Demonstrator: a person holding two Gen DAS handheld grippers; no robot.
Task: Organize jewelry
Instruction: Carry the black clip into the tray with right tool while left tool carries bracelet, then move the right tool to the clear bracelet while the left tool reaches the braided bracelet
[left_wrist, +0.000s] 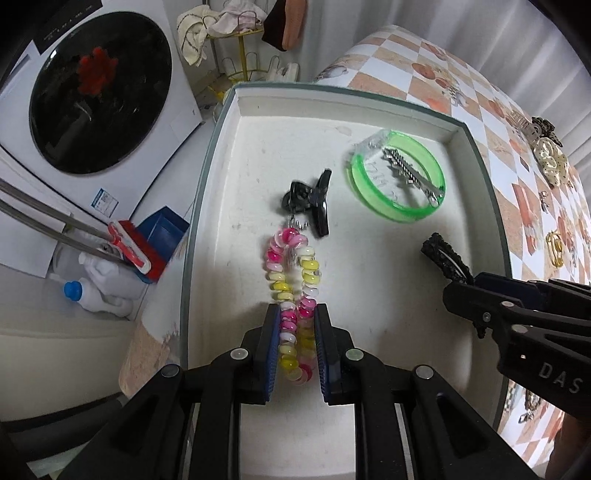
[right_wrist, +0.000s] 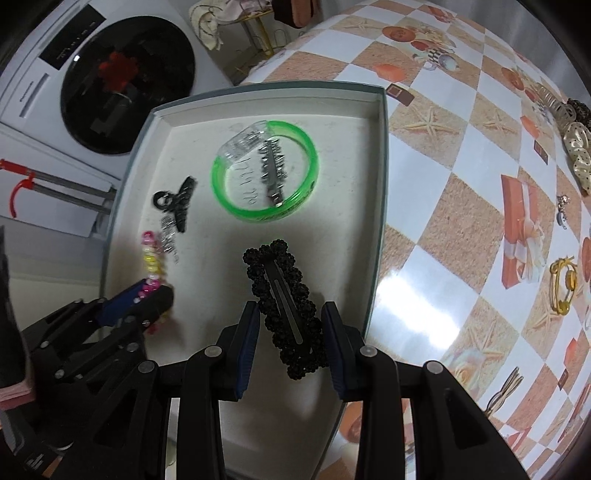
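1. Jewelry, two pieces in hand: the left gripper (left_wrist: 295, 343) is clamped narrow on a pink-and-yellow bead bracelet (left_wrist: 293, 280), whose loop hangs out past the pads over the tray (left_wrist: 258, 122).
2. The right gripper (right_wrist: 290, 343) carries a black beaded hair clip (right_wrist: 284, 295) between its jaws. The clip's edges meet the pads, so we read it as gripped, jaws partly spread.
3. Both tools point steeply down over the near end of the tray, the bracelet toward the left wall, the clip nearer the right wall.
4. Farther in, on the tray floor: a black claw clip (left_wrist: 310, 201) at mid-tray with a small silver piece at its near end; toward the far right corner, a green bangle (left_wrist: 397, 175) with a silver barrette (left_wrist: 410, 171) lying inside its ring.
5. Outside the tray, along the right edge of the checkered tablecloth (right_wrist: 461, 184), more pieces wait: a cream dotted bow (right_wrist: 578, 147), a gold piece (right_wrist: 563, 286), small clips.
6. Step in hand, as we judge it: lowering both pieces for placement in the tray.
7. Next move calls for bringing each down to bare floor clear of the claw clip, then spreading the jaws. The bracelet is limp and may bunch. We would set it down before letting go.
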